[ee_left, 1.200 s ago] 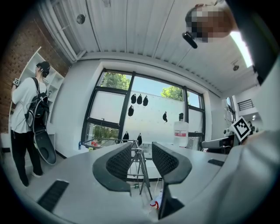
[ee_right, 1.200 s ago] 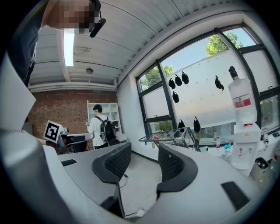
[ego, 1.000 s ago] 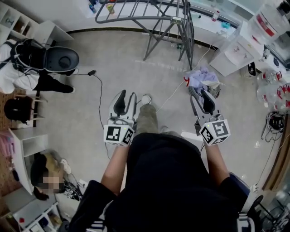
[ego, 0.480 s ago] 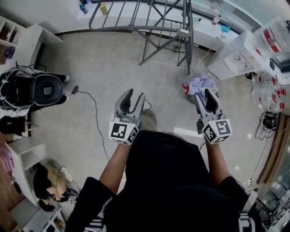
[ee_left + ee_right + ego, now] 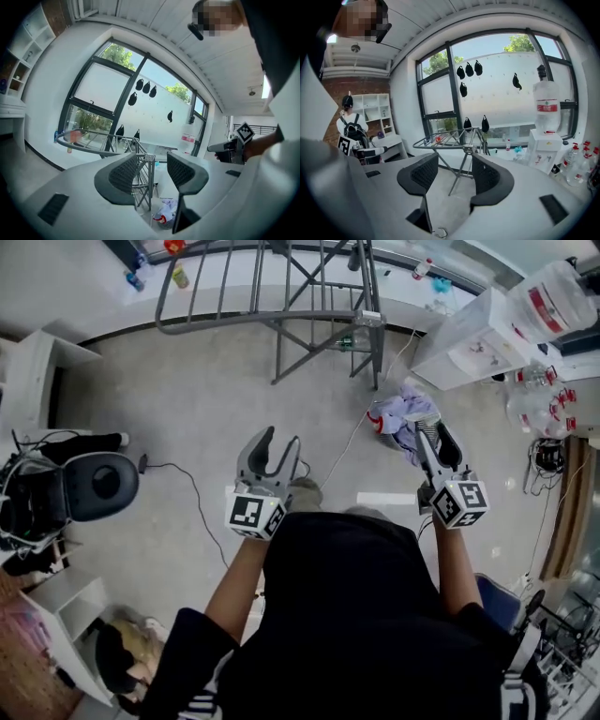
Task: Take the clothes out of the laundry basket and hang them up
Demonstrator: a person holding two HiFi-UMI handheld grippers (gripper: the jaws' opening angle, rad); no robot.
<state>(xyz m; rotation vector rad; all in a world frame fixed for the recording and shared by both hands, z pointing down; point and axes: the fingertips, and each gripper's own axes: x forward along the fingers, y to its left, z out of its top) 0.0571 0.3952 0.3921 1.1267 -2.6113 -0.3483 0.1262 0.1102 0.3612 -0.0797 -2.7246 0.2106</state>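
Lab-like workroom: water dispenser (image 5: 546, 140), white shelving (image 5: 375, 110), office chair (image 5: 94, 486), drying rack (image 5: 467, 148), bare floor (image 5: 187, 390).

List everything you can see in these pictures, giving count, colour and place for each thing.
drying rack: one, grey metal, by the window.
clothes: one heap, pale purple and white, in the basket.
laundry basket: one, striped wall, on the floor right of the rack.
water dispenser: one, white, clear bottle on top, far right.
bottles: several, clear with red labels, beside the dispenser.
chair: one, black and grey, left.
other person: one, black backpack, near white shelves.
left hand-held gripper: one, grey with black pads; jaws apart, just been opening, nothing between.
right hand-held gripper: one, same colours; jaws apart, just been opening, nothing between.
person's top: one, black, bottom centre.
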